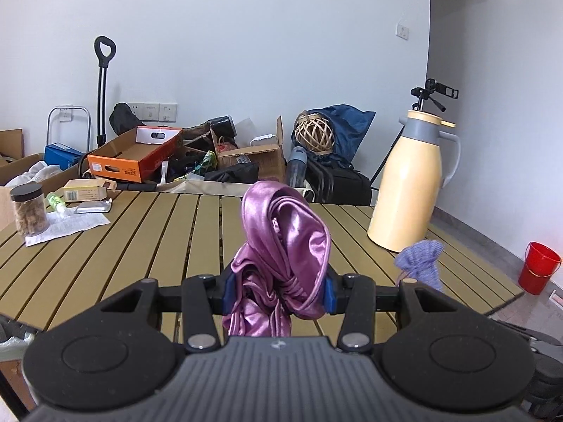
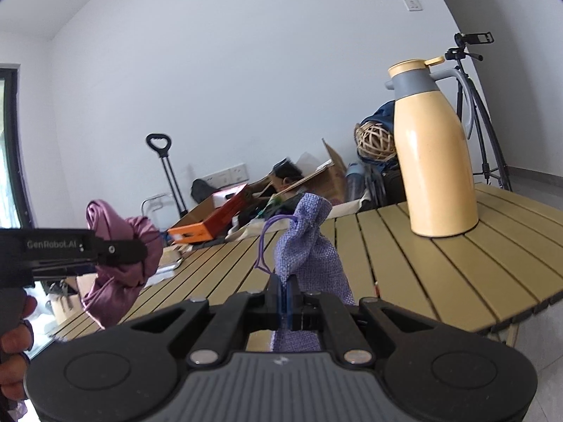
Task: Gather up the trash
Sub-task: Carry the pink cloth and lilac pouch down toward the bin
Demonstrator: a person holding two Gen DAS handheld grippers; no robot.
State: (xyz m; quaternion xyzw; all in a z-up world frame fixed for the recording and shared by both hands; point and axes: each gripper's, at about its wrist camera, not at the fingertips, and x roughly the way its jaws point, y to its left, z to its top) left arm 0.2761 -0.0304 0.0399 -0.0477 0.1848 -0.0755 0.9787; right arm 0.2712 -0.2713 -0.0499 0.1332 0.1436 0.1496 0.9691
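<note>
My left gripper (image 1: 278, 293) is shut on a shiny pink satin pouch (image 1: 285, 242), bunched up between its blue pads above the slatted table (image 1: 140, 246). The right wrist view shows that same left gripper (image 2: 140, 249) from the side, with the pink pouch (image 2: 119, 235) in it and a hand behind it. My right gripper (image 2: 285, 302) is shut on a lavender woven drawstring pouch (image 2: 309, 246), whose purple cord loops out to the left. In the left wrist view the lavender pouch (image 1: 422, 260) shows at the right, held over the table.
A tall cream thermos jug (image 1: 411, 179) (image 2: 436, 154) stands at the table's far right. A jar (image 1: 28, 211), papers, a small box and a foil pack lie at the far left. Cardboard boxes, bags and a tripod crowd the floor behind. A red bucket (image 1: 538, 267) sits on the floor, right.
</note>
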